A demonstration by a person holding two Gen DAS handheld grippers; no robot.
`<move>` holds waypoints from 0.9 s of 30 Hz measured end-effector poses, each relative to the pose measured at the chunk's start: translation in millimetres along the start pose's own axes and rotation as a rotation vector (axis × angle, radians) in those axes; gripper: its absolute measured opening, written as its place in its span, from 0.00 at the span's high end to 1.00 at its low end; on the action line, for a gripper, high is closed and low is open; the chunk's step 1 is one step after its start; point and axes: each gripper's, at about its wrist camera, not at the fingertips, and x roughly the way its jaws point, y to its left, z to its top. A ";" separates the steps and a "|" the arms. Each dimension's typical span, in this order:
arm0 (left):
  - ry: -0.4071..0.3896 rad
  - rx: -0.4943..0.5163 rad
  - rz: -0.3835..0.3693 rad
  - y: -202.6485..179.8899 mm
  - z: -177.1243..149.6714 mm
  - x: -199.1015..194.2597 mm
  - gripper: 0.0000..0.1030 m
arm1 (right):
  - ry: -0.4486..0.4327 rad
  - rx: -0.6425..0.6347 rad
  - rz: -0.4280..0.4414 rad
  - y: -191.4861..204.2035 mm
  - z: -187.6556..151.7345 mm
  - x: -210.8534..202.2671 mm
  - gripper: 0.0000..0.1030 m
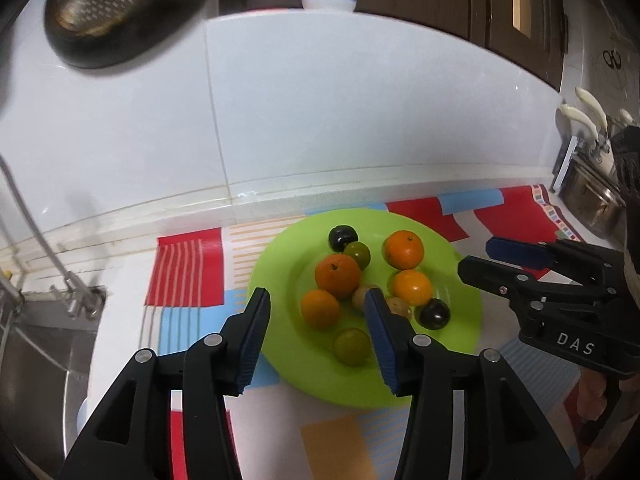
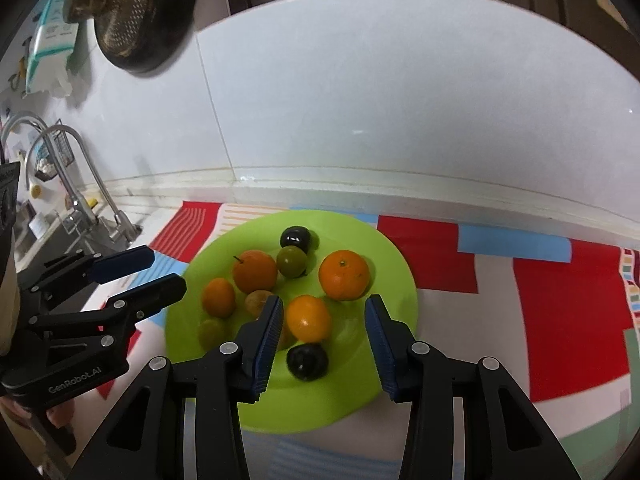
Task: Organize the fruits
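A green plate point(image 1: 288, 364) point(image 2: 360, 392) sits on a patterned mat and holds several fruits: oranges point(image 1: 337, 275) point(image 2: 344, 275), dark plums point(image 1: 343, 238) point(image 2: 307, 361), green plums point(image 1: 351, 346) point(image 2: 292, 261) and small brownish ones point(image 1: 399, 305) point(image 2: 258, 301). My left gripper point(image 1: 318, 312) is open and empty, hovering over the plate's near left side. My right gripper point(image 2: 324, 316) is open and empty over the plate, its fingers on either side of an orange point(image 2: 309, 318) but above it. Each gripper shows in the other's view point(image 1: 480, 258) point(image 2: 168, 272).
The mat point(image 2: 560, 300) covers a white counter against a tiled wall point(image 1: 360, 120). A sink with faucets point(image 2: 80, 184) lies to the left. A dark strainer point(image 2: 136, 12) hangs on the wall. Knife handles point(image 1: 588, 116) and a steel container stand at the right.
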 end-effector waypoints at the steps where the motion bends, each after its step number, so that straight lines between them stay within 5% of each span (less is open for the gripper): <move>1: -0.005 -0.005 0.006 -0.4 -0.4 -5.9 0.46 | -0.007 0.001 -0.002 1.4 -0.6 -6.0 0.58; 16: -0.099 -0.018 0.073 -17.6 -20.6 -102.1 0.30 | -0.095 0.003 -0.026 25.9 -24.1 -97.3 0.58; 27: -0.138 -0.013 0.085 -30.0 -42.2 -156.9 0.28 | -0.130 -0.004 -0.041 41.8 -47.9 -149.0 0.58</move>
